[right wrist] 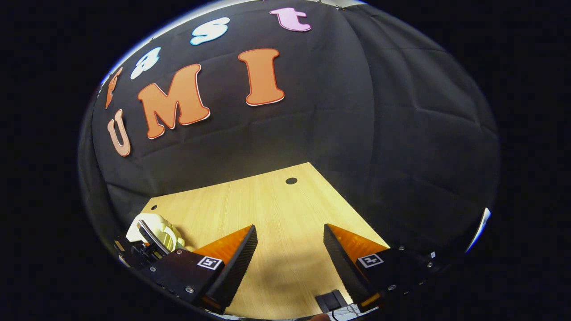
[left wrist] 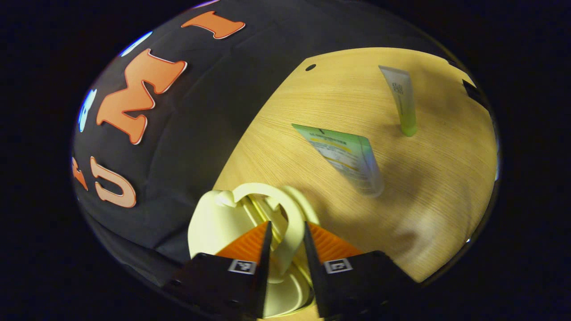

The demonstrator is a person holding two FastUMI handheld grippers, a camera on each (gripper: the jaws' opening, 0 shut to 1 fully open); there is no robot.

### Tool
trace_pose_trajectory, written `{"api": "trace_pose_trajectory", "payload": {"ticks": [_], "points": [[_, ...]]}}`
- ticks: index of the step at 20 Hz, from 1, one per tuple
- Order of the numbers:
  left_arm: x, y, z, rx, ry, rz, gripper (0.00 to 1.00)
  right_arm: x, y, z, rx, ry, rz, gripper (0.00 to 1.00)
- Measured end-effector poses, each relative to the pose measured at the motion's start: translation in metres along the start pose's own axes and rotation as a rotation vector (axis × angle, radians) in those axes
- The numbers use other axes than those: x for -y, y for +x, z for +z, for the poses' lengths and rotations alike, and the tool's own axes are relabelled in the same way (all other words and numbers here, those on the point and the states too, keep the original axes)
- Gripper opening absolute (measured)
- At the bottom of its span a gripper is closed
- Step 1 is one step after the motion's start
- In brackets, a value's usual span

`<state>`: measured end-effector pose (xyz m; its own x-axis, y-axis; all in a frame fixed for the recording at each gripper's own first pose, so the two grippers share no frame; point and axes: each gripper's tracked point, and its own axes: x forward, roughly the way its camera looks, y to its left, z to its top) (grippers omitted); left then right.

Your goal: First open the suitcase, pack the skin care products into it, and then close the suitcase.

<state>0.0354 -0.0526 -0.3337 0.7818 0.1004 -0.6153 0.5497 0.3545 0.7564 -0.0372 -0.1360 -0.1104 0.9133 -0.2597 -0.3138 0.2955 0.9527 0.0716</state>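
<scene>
Left tongs (left wrist: 287, 232) clench the cream suitcase's (left wrist: 214, 223) looped handle (left wrist: 292, 218) at the edge of the wooden surface (left wrist: 428, 187). Beyond it a large tube (left wrist: 350, 158) and a slim green tube (left wrist: 403, 100) stand apart. Right tongs (right wrist: 290, 240) hang released above bare wood.

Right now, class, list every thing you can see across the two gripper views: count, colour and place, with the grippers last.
suitcase: one, cream, small, at the table's edge by the booth wall, its handle between the left gripper's fingers
large tube: one, green and white, lying mid-table
small tube: one, pale green, farther off on the table
table: one, light wood, with small dark holes
booth wall: one, black cloth, behind the table
left gripper: one, closed on the handle
right gripper: one, open over bare table
</scene>
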Motion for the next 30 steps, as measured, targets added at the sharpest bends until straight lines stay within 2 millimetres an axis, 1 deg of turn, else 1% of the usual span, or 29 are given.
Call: {"api": "trace_pose_trajectory", "payload": {"ticks": [1,2,3,4,6,8,10,13,15,18,21,22,23,24,25,26,27,29,30], "points": [[0.003,0.003,0.006,0.003,0.014,-0.018,0.29,0.002,-0.001,0.001,0.003,-0.001,-0.005,0.95],[0.005,-0.002,0.010,0.002,0.019,-0.033,0.26,0.003,-0.002,0.002,0.006,-0.004,-0.009,0.95],[0.000,-0.002,0.009,-0.002,0.005,-0.035,0.19,0.004,-0.002,0.002,0.008,-0.006,-0.012,0.95],[-0.003,-0.004,0.009,0.000,-0.046,-0.033,0.18,0.004,-0.002,0.002,0.010,-0.007,-0.011,0.95],[-0.003,-0.007,0.011,-0.006,-0.163,-0.063,0.18,0.000,-0.003,0.004,0.011,-0.001,-0.006,0.95],[-0.009,-0.014,0.017,0.008,-0.268,-0.103,0.19,-0.008,-0.003,0.004,0.011,0.004,0.006,0.95],[-0.014,-0.024,0.024,0.023,-0.383,-0.146,0.18,-0.020,-0.004,0.006,0.014,0.002,0.027,0.95],[-0.031,-0.045,0.028,0.064,-0.586,-0.208,0.18,-0.041,-0.005,0.013,0.034,-0.014,0.057,0.95],[-0.044,-0.055,0.030,0.115,-0.682,-0.220,0.18,-0.059,-0.005,0.019,0.048,-0.020,0.078,0.95],[-0.086,-0.073,0.031,0.205,-0.789,-0.197,0.18,-0.095,-0.006,0.025,0.065,-0.026,0.120,0.95],[-0.131,-0.083,0.023,0.273,-0.906,-0.183,0.18,-0.132,-0.009,0.028,0.074,-0.036,0.155,0.95],[-0.137,-0.088,0.022,0.290,-0.934,-0.173,0.18,-0.145,-0.011,0.030,0.078,-0.035,0.167,0.95],[-0.147,-0.086,0.014,0.303,-0.947,-0.158,0.18,-0.159,-0.014,0.030,0.079,-0.033,0.179,0.95],[-0.160,-0.089,0.008,0.312,-0.947,-0.130,0.18,-0.171,-0.017,0.031,0.079,-0.031,0.187,0.95],[-0.173,-0.088,-0.006,0.318,-0.941,-0.101,0.17,-0.183,-0.020,0.031,0.082,-0.028,0.194,0.95],[-0.182,-0.087,-0.020,0.315,-0.933,-0.078,0.17,-0.195,-0.023,0.031,0.085,-0.025,0.199,0.95],[-0.205,-0.095,-0.054,0.314,-0.926,-0.064,0.17,-0.206,-0.028,0.029,0.087,-0.021,0.203,0.95],[-0.222,-0.098,-0.090,0.322,-0.924,-0.068,0.17,-0.228,-0.037,0.025,0.091,-0.016,0.213,0.95],[-0.227,-0.095,-0.101,0.325,-0.934,-0.086,0.17,-0.238,-0.041,0.024,0.094,-0.015,0.213,0.95]]}}
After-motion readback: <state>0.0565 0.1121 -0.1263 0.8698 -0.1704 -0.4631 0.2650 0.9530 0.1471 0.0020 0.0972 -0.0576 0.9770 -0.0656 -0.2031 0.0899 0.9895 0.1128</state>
